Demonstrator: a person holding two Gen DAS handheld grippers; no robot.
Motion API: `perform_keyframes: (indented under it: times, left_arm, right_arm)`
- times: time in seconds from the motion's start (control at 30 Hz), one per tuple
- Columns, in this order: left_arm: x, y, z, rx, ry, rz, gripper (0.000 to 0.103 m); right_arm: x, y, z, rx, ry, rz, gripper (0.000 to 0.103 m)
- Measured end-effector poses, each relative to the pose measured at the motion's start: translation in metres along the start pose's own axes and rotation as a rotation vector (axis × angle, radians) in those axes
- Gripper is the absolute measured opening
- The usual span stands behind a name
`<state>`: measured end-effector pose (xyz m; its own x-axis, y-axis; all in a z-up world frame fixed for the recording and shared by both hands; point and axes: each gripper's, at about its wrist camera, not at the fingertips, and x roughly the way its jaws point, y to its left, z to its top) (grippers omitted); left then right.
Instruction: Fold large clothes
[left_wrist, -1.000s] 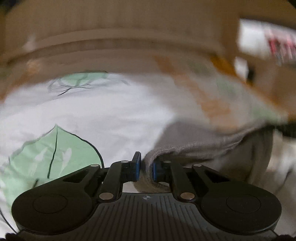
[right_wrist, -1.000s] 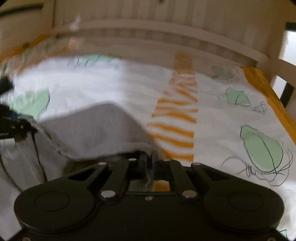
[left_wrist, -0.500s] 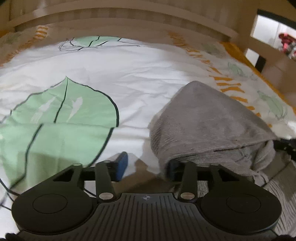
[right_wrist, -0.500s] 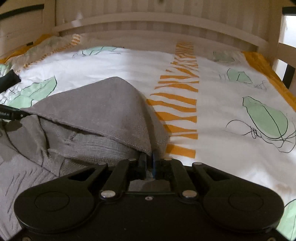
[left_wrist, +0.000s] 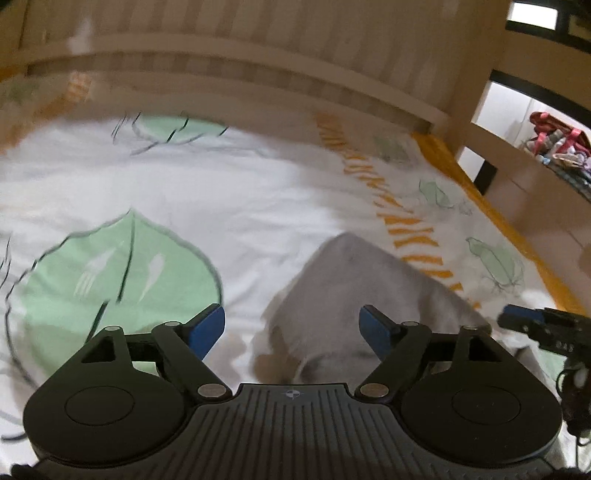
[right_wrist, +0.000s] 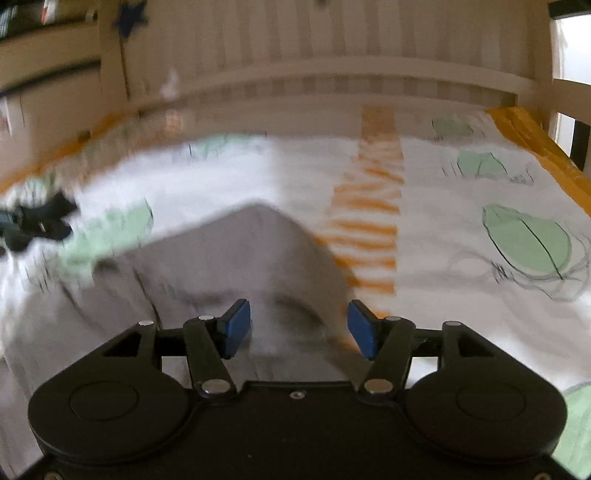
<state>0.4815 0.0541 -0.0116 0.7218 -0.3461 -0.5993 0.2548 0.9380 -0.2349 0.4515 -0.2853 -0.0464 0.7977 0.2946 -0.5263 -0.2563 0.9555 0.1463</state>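
In the left wrist view, the left gripper is seen with its jaws wide apart; they have just been opening, and nothing is pressed by the blue pads. A grey garment is laid on the bed sheet, ahead of the jaws and a little to the right, with a folded corner pointing to the far side. Its near edge is seen through the gap between the pads, but no contact can be told. A large green leaf print is shown on the sheet at the left, and an orange stripe runs along the right. The right gripper is seen at the right edge, near the garment. The picture is blurred.

In the right wrist view, the right gripper is seen with its jaws partly apart; they also have just been opening. The garment is spread ahead of it and to the left, and part of it is seen in the gap between the pads, but it is not clamped by them. The sheet is covered on the near left side by the garment. The stripe is seen just right of the garment's corner. The left gripper is seen at the far left edge, much blurred. A wooden bed rail is placed across the far side.
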Motion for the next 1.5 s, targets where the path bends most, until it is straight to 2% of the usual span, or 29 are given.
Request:
perform_keyframes:
  times: [0.07,0.2,0.23,0.3,0.37,0.4,0.5,0.57,0.67,0.77,0.9,1.03,1.2,1.33,1.4,1.47,1.5]
  left_arm:
    - [0.015,-0.010,0.001,-0.011,-0.007,0.020,0.079]
    - [0.052,-0.018,-0.011,-0.030,0.028,0.058,0.079]
    - [0.059,-0.015,-0.016,-0.024,0.059,0.084,0.079]
    - [0.078,-0.005,-0.032,-0.017,0.171,0.142,0.081]
    - [0.075,0.013,-0.042,-0.099,0.130,0.085,0.082]
    - [0.074,0.016,-0.043,-0.116,0.126,0.073,0.082]
    - [0.072,0.007,-0.033,-0.045,0.154,0.088,0.082]
    - [0.064,0.003,-0.024,-0.055,0.149,0.058,0.080]
    - [0.049,0.002,-0.007,-0.081,0.070,0.002,0.080]
    - [0.052,-0.006,0.013,-0.040,0.048,-0.020,0.081]
    - [0.078,-0.020,0.023,0.054,0.083,-0.012,0.081]
    - [0.103,-0.027,0.019,0.088,0.120,-0.011,0.080]
    - [0.134,-0.020,0.007,0.049,0.161,0.023,0.080]
    - [0.144,-0.017,-0.001,0.083,0.174,0.043,0.082]
    - [0.145,-0.017,0.000,0.095,0.185,0.044,0.082]
    - [0.145,-0.017,0.003,0.108,0.200,0.036,0.078]
    - [0.144,-0.016,0.004,0.115,0.198,0.024,0.072]
  right_arm:
    - [0.014,0.005,0.009,0.026,-0.002,0.001,0.037]
    - [0.042,0.012,0.016,0.069,0.005,-0.013,0.037]
    - [0.048,0.012,0.013,0.061,0.020,-0.037,0.037]
    - [0.061,0.008,0.003,0.048,0.084,-0.095,0.036]
    - [0.070,-0.003,-0.012,0.047,0.136,-0.136,0.035]
    - [0.068,-0.009,-0.018,0.062,0.115,-0.124,0.032]
    - [0.063,-0.020,-0.018,0.114,0.108,-0.098,0.032]
    - [0.060,-0.018,-0.011,0.078,0.109,-0.092,0.036]
    - [0.044,-0.013,0.003,0.047,0.056,-0.045,0.046]
    - [0.045,-0.010,0.020,0.033,0.027,-0.015,0.058]
    - [0.066,-0.008,0.040,0.000,0.041,-0.025,0.059]
    - [0.095,-0.006,0.047,0.000,0.085,-0.032,0.059]
    - [0.124,-0.010,0.037,0.045,0.131,-0.031,0.062]
    - [0.144,-0.013,0.021,0.056,0.180,-0.047,0.062]
    - [0.144,-0.012,0.016,0.040,0.164,-0.045,0.064]
    - [0.143,-0.012,0.016,0.038,0.166,-0.041,0.058]
    - [0.143,-0.012,0.017,0.032,0.170,-0.041,0.043]
